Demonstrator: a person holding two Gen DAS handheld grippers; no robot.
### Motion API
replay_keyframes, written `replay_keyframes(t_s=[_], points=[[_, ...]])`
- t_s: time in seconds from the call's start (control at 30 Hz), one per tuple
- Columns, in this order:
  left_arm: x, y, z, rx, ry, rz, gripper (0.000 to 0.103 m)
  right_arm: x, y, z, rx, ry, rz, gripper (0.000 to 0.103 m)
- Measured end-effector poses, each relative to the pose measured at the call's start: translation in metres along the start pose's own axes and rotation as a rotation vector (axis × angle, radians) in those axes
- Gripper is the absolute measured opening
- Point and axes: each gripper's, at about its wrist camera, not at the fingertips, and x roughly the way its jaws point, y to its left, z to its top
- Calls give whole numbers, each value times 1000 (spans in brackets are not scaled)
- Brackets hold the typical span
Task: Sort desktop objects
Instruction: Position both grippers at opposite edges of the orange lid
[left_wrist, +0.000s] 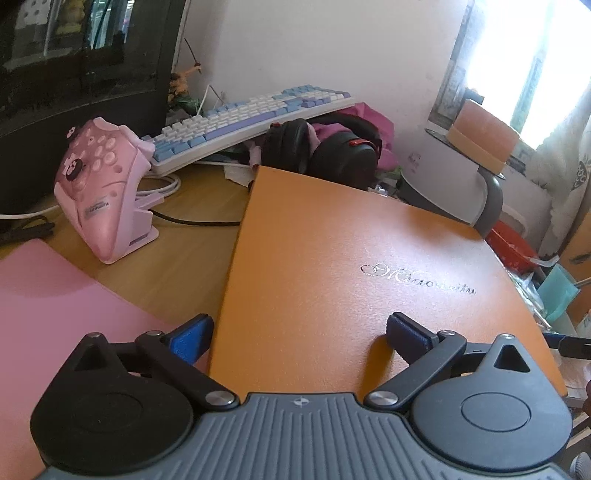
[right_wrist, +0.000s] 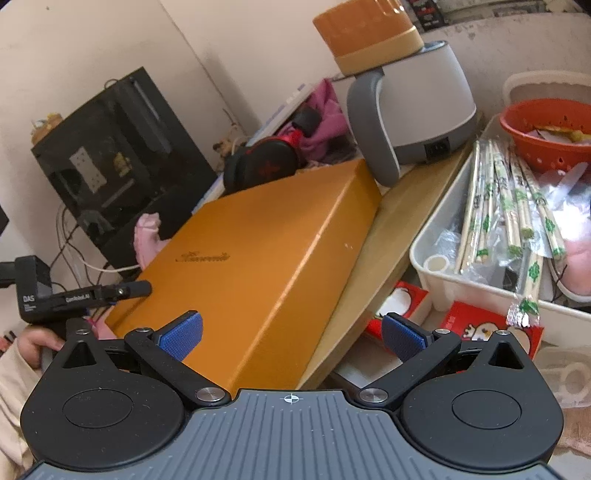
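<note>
A large orange box (left_wrist: 354, 266) with silver script on its lid lies on the wooden desk (left_wrist: 173, 266). My left gripper (left_wrist: 299, 334) is open, its jaws wide apart at the box's near left corner, one blue pad (left_wrist: 190, 341) off the left edge and the other over the lid. From the right wrist view the same orange box (right_wrist: 258, 258) fills the middle. My right gripper (right_wrist: 291, 338) is open at the box's near right corner, nothing between its pads. The other gripper (right_wrist: 85, 295), held by a hand (right_wrist: 40, 341), shows at the box's far side.
A pink game controller (left_wrist: 103, 188) stands on its dock beside a pink pad (left_wrist: 55, 310). Behind the box are a blue-white keyboard (left_wrist: 251, 122), black headphones (left_wrist: 332, 151) and a grey kettle (right_wrist: 413, 110). A white bin (right_wrist: 458, 288) with several chopstick packs and a red colander (right_wrist: 550, 133) stands to the right.
</note>
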Motion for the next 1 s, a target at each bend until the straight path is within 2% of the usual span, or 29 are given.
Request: replay_keyframes(t_s=[0.23, 0.73, 1.0], points=[[-2, -2, -3, 15, 7, -19, 103, 10, -6, -8, 33, 45, 14, 103], [-12, -5, -13, 39, 29, -67, 103, 20, -14, -17, 133, 103, 110, 103], [-14, -5, -13, 42, 42, -82, 103, 23, -8, -23, 129, 118, 145, 103]])
